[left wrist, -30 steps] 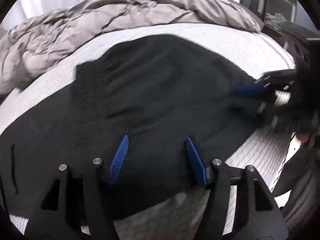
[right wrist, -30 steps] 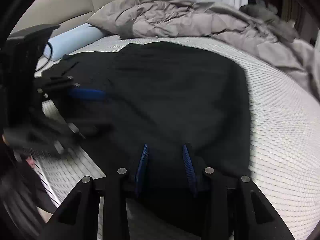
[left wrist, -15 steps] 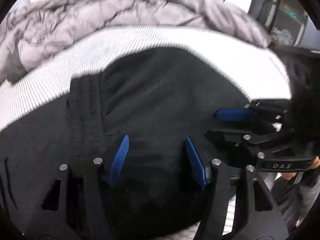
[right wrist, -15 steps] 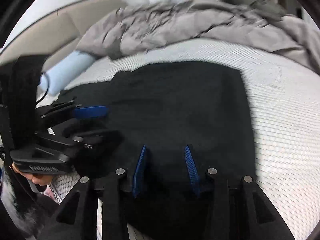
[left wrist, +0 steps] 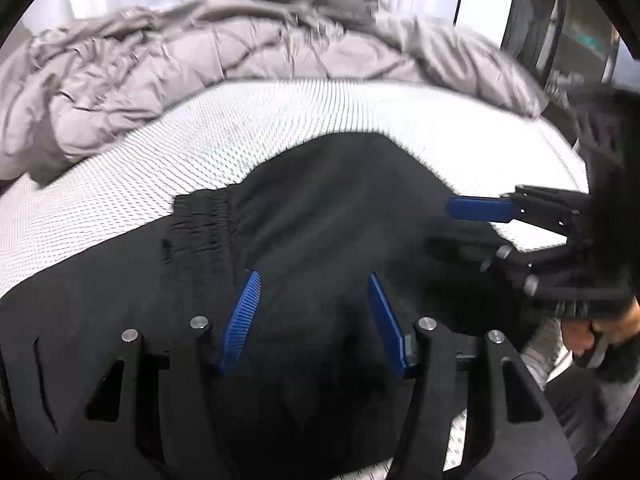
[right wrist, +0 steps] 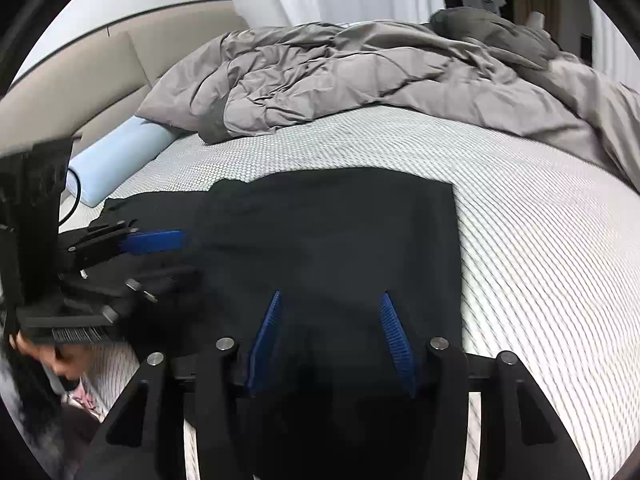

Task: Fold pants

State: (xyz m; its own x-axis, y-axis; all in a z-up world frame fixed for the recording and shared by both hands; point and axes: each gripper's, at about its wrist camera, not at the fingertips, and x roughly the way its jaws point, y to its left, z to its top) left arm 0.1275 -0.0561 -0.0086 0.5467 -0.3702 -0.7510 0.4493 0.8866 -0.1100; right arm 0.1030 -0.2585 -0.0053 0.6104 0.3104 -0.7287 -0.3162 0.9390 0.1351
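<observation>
Black pants (right wrist: 328, 240) spread flat on white textured mattress (right wrist: 520, 220), folded section nearest both cameras, elastic waistband (left wrist: 200, 220) visible toward left in left wrist view. Straight folded edge of pants running along right side in right wrist view, bare mattress beyond it. Left gripper (left wrist: 314, 280) positioned above dark fabric, pointing downward at a slant; blue ribbed pads (left wrist: 242, 316) standing roughly halfway apart, having narrowed slightly; fabric seen between and beneath them, but no pad pressing on cloth and nothing clamped. Right gripper (right wrist: 330, 300) likewise above pants near their close edge; blue pads (right wrist: 394, 336) set about halfway apart, having just been opening; cloth lying under and between them, not pinched. Right gripper (left wrist: 480, 210) also visible at right edge of left wrist view, one blue pad over border of pants and mattress, a hand (left wrist: 592, 332) partly visible beneath it. Left gripper (right wrist: 154, 242) visible at left edge of right wrist view, blue pad over black fabric. Crumpled grey duvet (right wrist: 360, 72) bunched along far side of mattress, well apart from pants. Pale blue bolster pillow (right wrist: 116, 160) beside beige headboard (right wrist: 72, 92) at upper left of right wrist view. Left wrist picture partly motion-blurred.
</observation>
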